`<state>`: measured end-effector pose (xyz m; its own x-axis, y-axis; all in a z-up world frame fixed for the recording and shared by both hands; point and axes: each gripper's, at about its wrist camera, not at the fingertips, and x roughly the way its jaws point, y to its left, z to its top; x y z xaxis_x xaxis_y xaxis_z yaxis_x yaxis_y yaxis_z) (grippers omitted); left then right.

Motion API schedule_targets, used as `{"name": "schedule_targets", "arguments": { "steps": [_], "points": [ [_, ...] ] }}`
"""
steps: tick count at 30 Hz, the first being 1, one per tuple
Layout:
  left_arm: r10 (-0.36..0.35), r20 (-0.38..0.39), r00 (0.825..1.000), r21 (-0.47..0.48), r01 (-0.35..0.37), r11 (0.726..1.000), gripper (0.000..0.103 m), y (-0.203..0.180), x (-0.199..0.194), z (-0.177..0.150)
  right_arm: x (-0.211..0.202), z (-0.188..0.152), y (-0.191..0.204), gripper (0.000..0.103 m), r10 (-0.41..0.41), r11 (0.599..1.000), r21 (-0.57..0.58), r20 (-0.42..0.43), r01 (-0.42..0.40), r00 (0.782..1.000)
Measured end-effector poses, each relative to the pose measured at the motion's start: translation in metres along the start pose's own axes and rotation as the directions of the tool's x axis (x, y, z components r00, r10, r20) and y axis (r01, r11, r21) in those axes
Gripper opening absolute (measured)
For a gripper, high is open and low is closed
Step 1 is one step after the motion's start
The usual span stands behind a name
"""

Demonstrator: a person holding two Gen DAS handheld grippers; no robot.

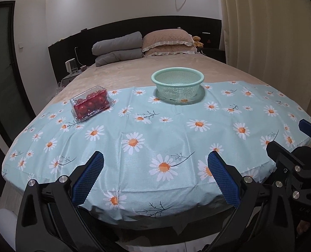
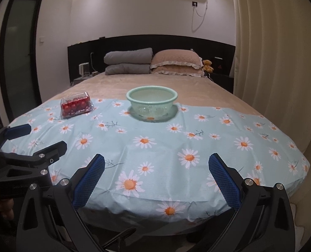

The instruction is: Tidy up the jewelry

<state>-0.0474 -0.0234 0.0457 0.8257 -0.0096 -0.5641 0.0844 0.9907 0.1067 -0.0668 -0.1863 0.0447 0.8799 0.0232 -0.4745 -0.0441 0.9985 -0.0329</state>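
Both claws hang at the near edge of the bed, over the daisy cloth (image 1: 176,130). The left gripper (image 1: 155,168) is spread wide, nothing between its blue pads; the right gripper (image 2: 156,169) is just as wide and empty. Far across the cloth sits the clear box (image 1: 91,103) of red round pieces, to the left of the green basket (image 1: 177,85) and apart from it.

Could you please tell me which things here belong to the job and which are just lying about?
Job: clear box of red round pieces, green basket, left gripper, right gripper.

Lying about: folded grey quilt, pillows, teddy bear.
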Motion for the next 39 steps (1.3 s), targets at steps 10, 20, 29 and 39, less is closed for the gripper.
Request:
{"name": "schedule_targets", "arguments": {
  "steps": [10,20,29,39],
  "points": [
    [0.015,-0.031,0.999,-0.045,-0.016,0.999,0.097,0.008,-0.001,-0.009,-0.009,-0.009,0.005,0.095,-0.002,1.000,-0.002,-0.001,0.002,1.000],
    [0.017,-0.033,0.999,-0.036,-0.018,0.999,0.097,0.006,-0.006,-0.016,-0.017,-0.012,0.010,0.095,0.016,1.000,-0.020,0.004,-0.016,1.000],
    [0.012,-0.010,1.000,-0.029,-0.012,1.000,0.097,0.005,-0.015,-0.017,-0.023,-0.012,0.013,0.095,0.016,0.999,-0.030,0.013,-0.016,1.000],
    [0.008,-0.009,1.000,-0.039,-0.008,0.999,0.097,0.008,-0.018,-0.021,-0.023,-0.014,0.013,0.095,0.021,1.000,-0.017,0.005,-0.021,1.000]
  ]
}}
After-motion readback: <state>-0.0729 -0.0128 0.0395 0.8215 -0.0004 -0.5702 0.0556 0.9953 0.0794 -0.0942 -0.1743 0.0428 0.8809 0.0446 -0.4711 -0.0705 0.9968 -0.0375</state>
